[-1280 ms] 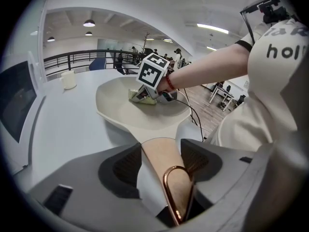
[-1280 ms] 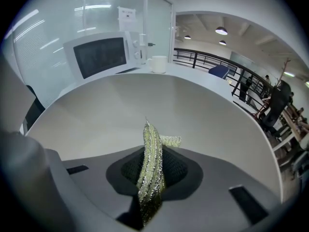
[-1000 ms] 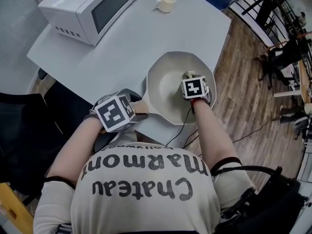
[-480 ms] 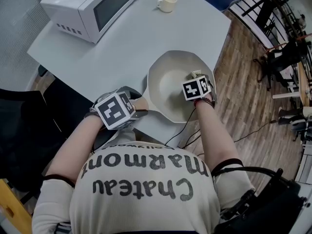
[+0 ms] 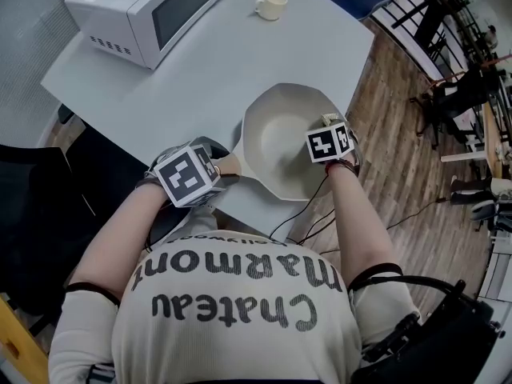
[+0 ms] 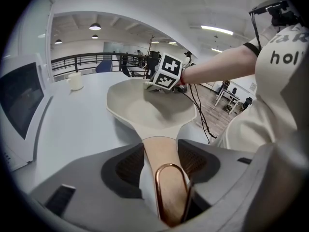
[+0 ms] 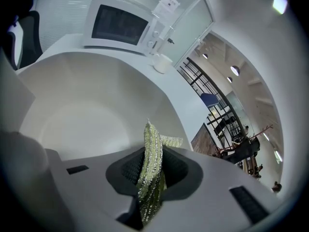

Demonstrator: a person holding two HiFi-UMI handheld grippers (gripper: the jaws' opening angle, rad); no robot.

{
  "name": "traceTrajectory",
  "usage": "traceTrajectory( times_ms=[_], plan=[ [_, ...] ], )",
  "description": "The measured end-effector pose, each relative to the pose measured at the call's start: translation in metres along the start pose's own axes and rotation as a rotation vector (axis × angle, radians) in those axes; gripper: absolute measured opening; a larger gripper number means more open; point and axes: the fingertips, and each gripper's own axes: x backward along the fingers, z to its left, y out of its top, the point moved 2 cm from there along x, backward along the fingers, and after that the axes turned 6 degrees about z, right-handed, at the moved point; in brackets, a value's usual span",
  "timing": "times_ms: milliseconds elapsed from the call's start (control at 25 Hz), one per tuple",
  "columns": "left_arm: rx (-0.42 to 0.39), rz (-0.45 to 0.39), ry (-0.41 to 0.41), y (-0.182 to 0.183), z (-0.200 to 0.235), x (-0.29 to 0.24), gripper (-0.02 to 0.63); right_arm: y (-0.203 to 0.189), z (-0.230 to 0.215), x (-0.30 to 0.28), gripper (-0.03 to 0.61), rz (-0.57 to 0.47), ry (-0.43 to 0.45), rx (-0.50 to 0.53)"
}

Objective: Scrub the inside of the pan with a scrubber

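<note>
Presently, items as placed:

Pan point(image 5: 280, 130): pale, on the desk point(image 5: 200, 78), bowl away from the person, handle point(image 5: 230, 166) pointing back toward them.

Left gripper point(image 5: 218, 170): at the handle. Jaws have just been closing and sit pinched on it, the handle running lengthwise between the pads. Judged role: steadying.

Right gripper point(image 5: 326, 128): over the pan's right side, by the rim. Jaws clamped on the scrubber point(image 5: 328, 119).

Scrubber: a glittery green-gold mesh, folded flat, long axis in line with the jaws, tip standing clear ahead of the pads. In the right gripper view that tip is set against the inner wall. Contact with the wall cannot be told.

Governing relation: the pan's floor lies ahead of and below the scrubber tip, and leftward of it in the head view. The next stroke likely calls for lowering the tip and carrying it toward the middle. Right gripper is the nearer to the bowl.
</note>
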Motion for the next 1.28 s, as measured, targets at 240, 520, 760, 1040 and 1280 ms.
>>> traceTrajectory(
  times_ms=[240, 520, 760, 1040, 1280],
  plan=[
    [0.004, 0.001, 0.004, 0.0, 0.002, -0.002, 0.229, 0.004, -0.026, 0.016, 0.057, -0.09, -0.073, -0.033],
    [-0.008, 0.018, 0.014, -0.001, 0.003, -0.002, 0.229, 0.046, -0.015, 0.068, 0.057, -0.349, 0.351, -0.471],
    [-0.01, 0.026, 0.014, 0.0, 0.006, -0.004, 0.229, 0.078, 0.103, 0.101, 0.057, -0.293, 1.213, -0.803],
    [0.008, 0.022, -0.004, 0.001, 0.002, -0.002, 0.23, 0.077, 0.16, 0.106, 0.057, -0.143, 1.384, -0.882],
    [0.0, 0.024, -0.006, 0.004, 0.001, 0.0, 0.225, 0.061, 0.171, 0.079, 0.057, -0.055, 1.317, -0.897]
  ],
)
